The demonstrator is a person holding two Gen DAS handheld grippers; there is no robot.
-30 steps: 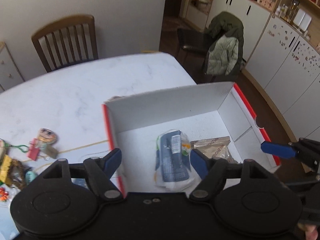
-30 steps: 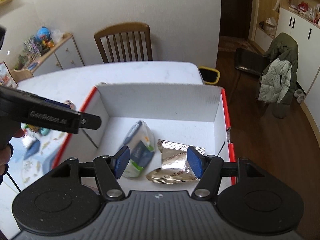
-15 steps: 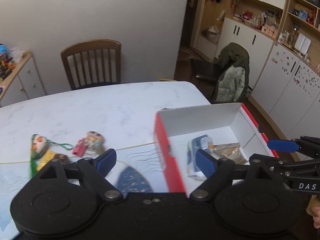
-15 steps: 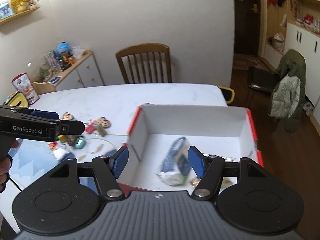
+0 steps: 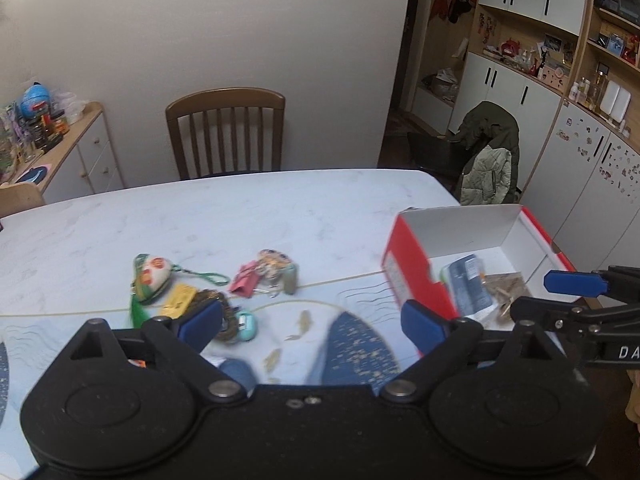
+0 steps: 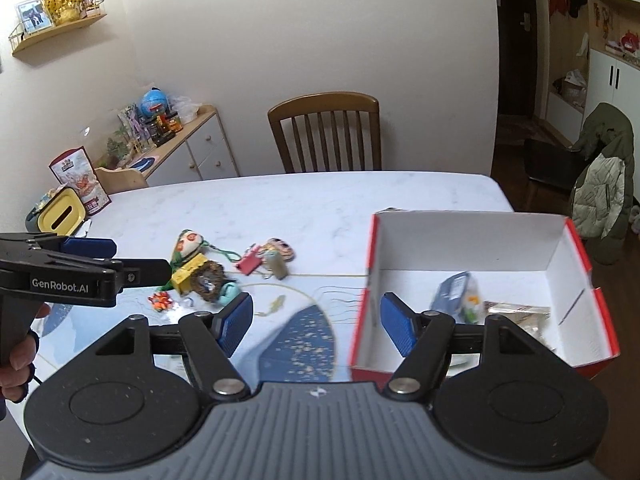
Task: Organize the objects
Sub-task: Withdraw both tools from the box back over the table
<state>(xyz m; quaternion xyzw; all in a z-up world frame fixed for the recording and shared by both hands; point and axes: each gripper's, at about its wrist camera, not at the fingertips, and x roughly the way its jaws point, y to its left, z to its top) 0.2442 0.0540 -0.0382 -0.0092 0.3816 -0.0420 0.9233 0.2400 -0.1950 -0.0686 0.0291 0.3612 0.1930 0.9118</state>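
A red-and-white cardboard box [image 6: 460, 236] [image 5: 404, 268] sits at the table's right end, holding a blue packet [image 6: 454, 292] [image 5: 468, 284] and a foil packet [image 6: 516, 312] [image 5: 508, 286]. Left of it lies a pile of small trinkets: an egg-shaped charm [image 5: 150, 276] [image 6: 188, 242], a pink clip [image 5: 244, 282] [image 6: 249, 262], a yellow tag [image 5: 178, 300], a teal piece [image 5: 246, 326]. My left gripper [image 5: 310, 324] is open and empty above the mat, near the trinkets. My right gripper [image 6: 316, 322] is open and empty by the box's left wall.
The white marble table [image 6: 304, 204] carries a blue patterned mat [image 6: 296, 340] at its near edge. A wooden chair [image 6: 326, 132] stands behind it, a sideboard with clutter [image 6: 168, 136] at the left. A jacket hangs on a chair [image 6: 600, 176] at the right. A yellow-lidded container [image 6: 60, 212] sits far left.
Both grippers have pulled back and swung left, away from above the box. The trinket pile now lies ahead of them, and the box sits to the right. Both stay open.
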